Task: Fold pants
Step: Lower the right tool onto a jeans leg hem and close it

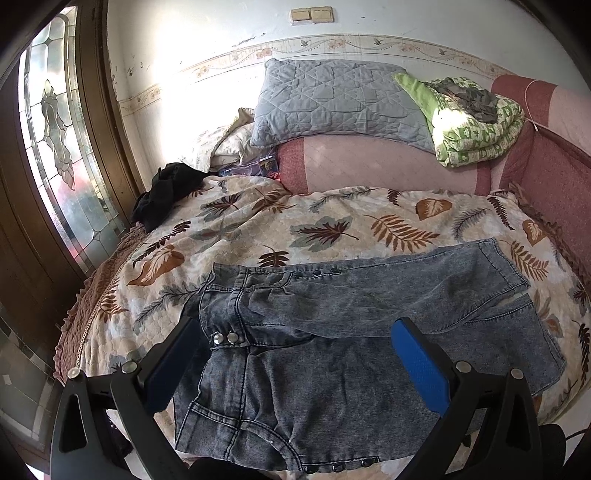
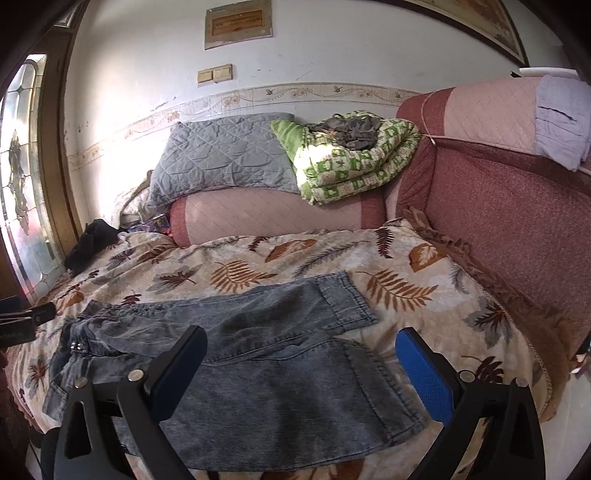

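Pants (image 1: 332, 332) lie flat on the bed (image 1: 332, 221); both tools (image 1: 295, 354) (image 2: 301, 358) are held apart, so waistband and hems should be pinched evenly.

Near hem of the jeans (image 1: 332, 369) runs under the left gripper (image 1: 299, 354) body and out of frame at the bottom. In the right wrist view, the waistband corner hides behind the right gripper (image 2: 303, 358). Small clutter (image 1: 258, 168) beside the bolster is too tiny to identify. The framed plaque (image 2: 238, 24) lettering is unreadable, its top cropped.
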